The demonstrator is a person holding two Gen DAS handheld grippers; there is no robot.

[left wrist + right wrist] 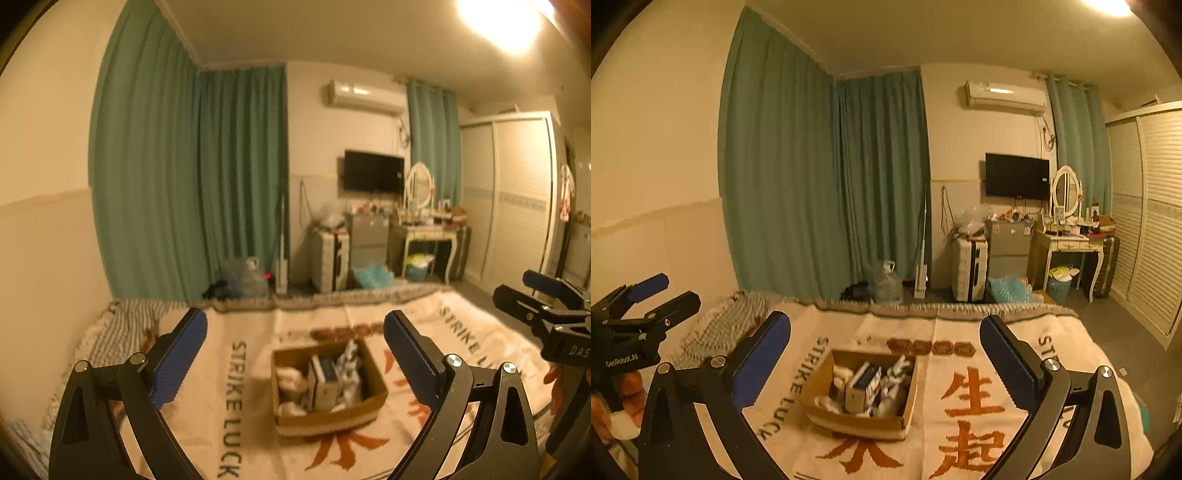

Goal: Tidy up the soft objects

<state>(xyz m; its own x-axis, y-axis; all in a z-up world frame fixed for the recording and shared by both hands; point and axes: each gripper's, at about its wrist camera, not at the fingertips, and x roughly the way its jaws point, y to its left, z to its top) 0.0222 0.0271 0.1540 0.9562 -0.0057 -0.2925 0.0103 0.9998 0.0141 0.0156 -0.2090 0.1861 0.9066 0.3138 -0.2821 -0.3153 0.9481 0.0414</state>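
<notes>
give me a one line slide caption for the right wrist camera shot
Open right gripper hovers above a filled cardboard box on a printed blanket, left gripper alongside.

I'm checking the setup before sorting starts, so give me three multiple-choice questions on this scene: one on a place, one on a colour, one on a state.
1. Where does the cardboard box sit?
A. on the printed blanket
B. on the dressing table
C. on the floor

2. What colour are the curtains?
A. red
B. teal green
C. white

3. How do the right tongs stand?
A. shut on a sock
B. shut on nothing
C. open, holding nothing

Answers:
1. A, the box rests on the lettered blanket.
2. B, both views show green drapes.
3. C, the blue pads stand wide apart.
</notes>
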